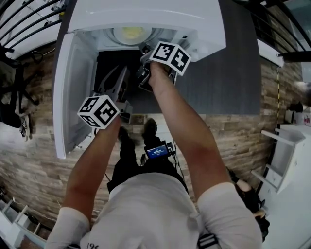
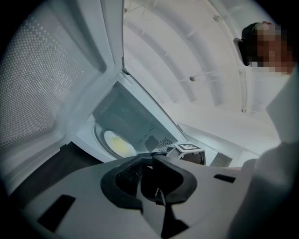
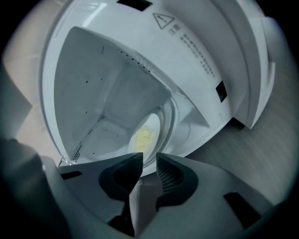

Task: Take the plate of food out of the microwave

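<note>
Head view: a white microwave (image 1: 146,14) stands on a dark grey countertop (image 1: 228,82). Its door (image 1: 68,102) is swung wide open to the left, and both of the person's arms reach toward the cavity.
Plate of food: the white plate (image 1: 130,33) carries yellow food and lies on the glass turntable (image 3: 172,114) inside the microwave. Neither gripper touches it.
Left gripper (image 2: 145,162): it is the nearer of the two, at the left just beside the open door and in front of the opening. Its jaws stand only slightly apart with nothing between them.
Right gripper (image 3: 149,161): it is farther in, at the mouth of the cavity, and aimed at the plate. There is a narrow gap between its jaws and it holds nothing. The plate shows beyond the gap, clear of the tips.
Door panel: the left gripper view shows its perforated inner face at the left.
</note>
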The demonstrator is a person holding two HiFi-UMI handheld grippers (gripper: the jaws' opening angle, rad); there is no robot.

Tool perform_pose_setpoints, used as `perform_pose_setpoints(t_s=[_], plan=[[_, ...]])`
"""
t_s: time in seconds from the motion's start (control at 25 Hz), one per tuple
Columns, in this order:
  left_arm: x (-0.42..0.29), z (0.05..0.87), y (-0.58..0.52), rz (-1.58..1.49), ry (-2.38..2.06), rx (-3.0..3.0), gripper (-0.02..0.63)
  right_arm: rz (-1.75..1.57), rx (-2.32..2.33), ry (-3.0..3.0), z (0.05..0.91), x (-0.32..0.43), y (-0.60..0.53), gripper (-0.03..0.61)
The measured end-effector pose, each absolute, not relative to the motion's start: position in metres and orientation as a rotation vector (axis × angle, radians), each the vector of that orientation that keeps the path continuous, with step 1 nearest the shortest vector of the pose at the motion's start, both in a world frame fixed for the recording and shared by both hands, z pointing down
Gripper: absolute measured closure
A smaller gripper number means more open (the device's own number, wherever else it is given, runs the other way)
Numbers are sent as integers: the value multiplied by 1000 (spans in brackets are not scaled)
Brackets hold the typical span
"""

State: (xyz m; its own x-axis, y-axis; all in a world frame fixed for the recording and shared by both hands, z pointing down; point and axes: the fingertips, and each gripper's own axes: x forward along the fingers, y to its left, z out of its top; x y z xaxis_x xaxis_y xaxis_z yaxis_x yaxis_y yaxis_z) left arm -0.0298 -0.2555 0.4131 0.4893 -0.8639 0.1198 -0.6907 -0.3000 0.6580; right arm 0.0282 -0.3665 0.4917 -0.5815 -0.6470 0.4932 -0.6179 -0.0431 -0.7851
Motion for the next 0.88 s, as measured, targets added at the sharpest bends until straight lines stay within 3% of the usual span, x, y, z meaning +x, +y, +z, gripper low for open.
perform_pose_setpoints(t_s=[0.16,0.56,0.88], plan=[[-32,419,-266,-335,-1274,2063,563,-1826,-1462,2059,503,22,-377,475],[-45,425,-273,-352,-1292,2016,563,-1895,-1682,1919,508,25,-382,474],[-45,429,-271,-343,-1269,2014,563,-1875,-1574,1838,507,30,-383,474]])
